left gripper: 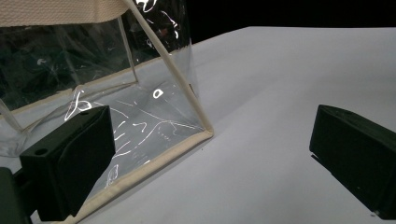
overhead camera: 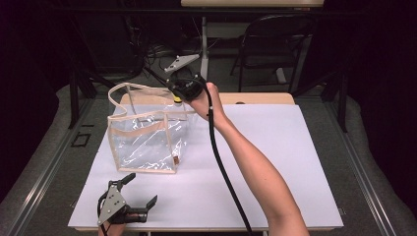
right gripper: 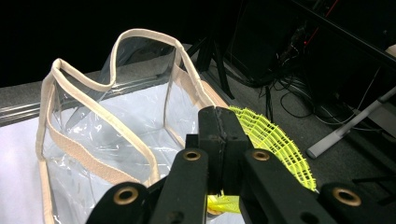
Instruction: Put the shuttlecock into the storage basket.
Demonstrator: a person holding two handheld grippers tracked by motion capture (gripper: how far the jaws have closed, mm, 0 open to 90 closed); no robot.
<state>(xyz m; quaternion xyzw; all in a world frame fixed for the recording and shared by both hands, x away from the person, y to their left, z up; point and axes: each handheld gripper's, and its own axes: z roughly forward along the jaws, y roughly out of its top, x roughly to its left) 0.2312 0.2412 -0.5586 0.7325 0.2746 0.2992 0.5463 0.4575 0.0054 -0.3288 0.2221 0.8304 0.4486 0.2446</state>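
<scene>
A clear plastic bag (overhead camera: 142, 137) with beige trim stands open on the white table top (overhead camera: 275, 147), left of centre. My right gripper (overhead camera: 179, 93) hovers over the bag's far right corner, shut on a yellow mesh piece (right gripper: 273, 140) that sticks out to the right of its closed jaws (right gripper: 219, 119). The bag's open mouth (right gripper: 107, 130) lies just beyond and left of those jaws. My left gripper (overhead camera: 142, 189) rests near the front left edge of the table, open with nothing between its jaws (left gripper: 210, 158). The bag's near bottom corner (left gripper: 205, 133) lies just ahead of it.
A strip of wooden table edge (overhead camera: 255, 98) shows behind the white top. A dark folding chair (overhead camera: 275, 44) and cables (overhead camera: 157, 49) sit on the floor beyond. The right half of the white top is bare apart from the person's forearm (overhead camera: 255, 172).
</scene>
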